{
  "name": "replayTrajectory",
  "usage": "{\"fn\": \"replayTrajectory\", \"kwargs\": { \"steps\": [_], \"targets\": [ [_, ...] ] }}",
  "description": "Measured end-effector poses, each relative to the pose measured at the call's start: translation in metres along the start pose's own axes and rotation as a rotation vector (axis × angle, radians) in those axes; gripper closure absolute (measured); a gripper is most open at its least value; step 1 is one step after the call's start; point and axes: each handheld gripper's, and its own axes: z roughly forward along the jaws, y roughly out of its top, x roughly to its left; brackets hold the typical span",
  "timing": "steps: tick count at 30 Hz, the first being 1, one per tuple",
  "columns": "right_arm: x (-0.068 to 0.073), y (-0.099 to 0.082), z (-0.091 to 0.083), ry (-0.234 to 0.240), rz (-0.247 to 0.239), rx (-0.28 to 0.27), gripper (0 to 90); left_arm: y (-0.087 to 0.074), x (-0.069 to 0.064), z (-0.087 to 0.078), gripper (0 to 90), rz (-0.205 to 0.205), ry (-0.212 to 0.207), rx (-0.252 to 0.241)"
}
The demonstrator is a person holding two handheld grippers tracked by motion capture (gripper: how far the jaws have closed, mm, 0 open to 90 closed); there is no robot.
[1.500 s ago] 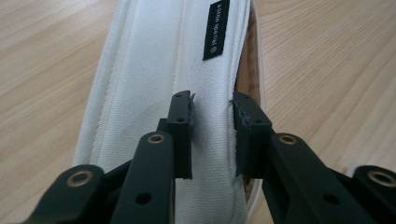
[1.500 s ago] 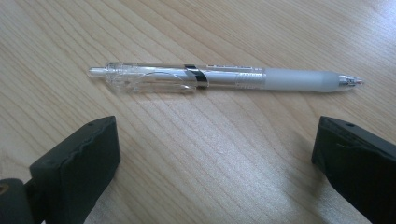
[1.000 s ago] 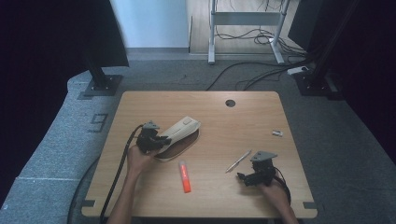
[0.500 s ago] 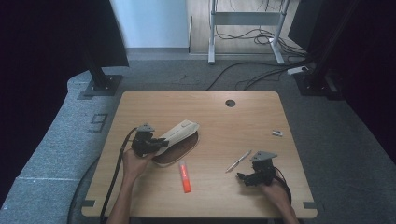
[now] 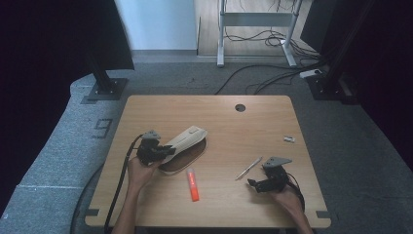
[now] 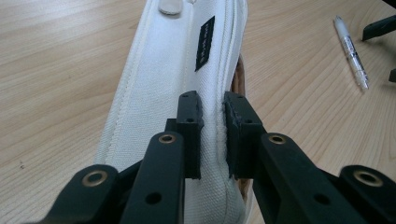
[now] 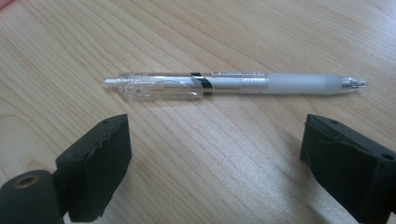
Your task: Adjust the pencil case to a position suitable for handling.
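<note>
A: While my left gripper (image 6: 212,135) pinches the white fabric pencil case (image 6: 177,84), can you tell me where that case sits on the table (image 5: 234,122)?

B: It lies left of the table's middle, running from my left hand (image 5: 139,170) up and rightward toward the far edge. One end is lifted off the wood, with a dark shadow under it. My jaws are nearly together on the seam at the near end, with a fold of cloth clamped between the pads.

A: And my right gripper (image 7: 215,154)?

B: It rests near the front right corner in my right hand (image 5: 287,200), jaws wide apart, though they have just been closing a little. Nothing is between the pads; bare wood shows there.

A: What lies in front of it?

B: A clear retractable pen (image 7: 233,84) with a frosted grip, lying flat just beyond the fingertips and crosswise to them, not touched. From above, the pen (image 5: 249,167) lies slantwise just left of the right gripper (image 5: 258,184), right of the table's middle.

A: Anything else on the wood?

B: An orange marker (image 5: 193,184) lies near the front edge, between my two hands, apart from the case. A small pale object (image 5: 289,139) sits by the right edge; I cannot tell what it is.
</note>
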Motion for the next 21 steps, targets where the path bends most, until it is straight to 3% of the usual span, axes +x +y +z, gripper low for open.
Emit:
{"fn": "replayTrajectory", "kwargs": {
  "steps": [10, 13, 15, 21],
  "targets": [
    [-0.005, 0.005, -0.006, -0.006, 0.009, 0.004, 7.5, 0.000, 0.000, -0.001, 77.2, 0.009, -0.005, 0.002],
    [-0.006, 0.006, -0.007, -0.014, -0.033, 0.039, 6.4, 0.000, 0.001, -0.001, 77.1, 0.009, -0.007, 0.001],
    [-0.007, 0.007, -0.008, -0.015, -0.034, 0.042, 7.0, 0.000, 0.001, -0.001, 77.1, 0.010, -0.008, 0.003],
    [-0.017, 0.009, -0.012, -0.040, -0.007, 0.030, 10.5, 0.000, 0.001, -0.002, 77.0, 0.013, -0.009, 0.006]
  ]
}}
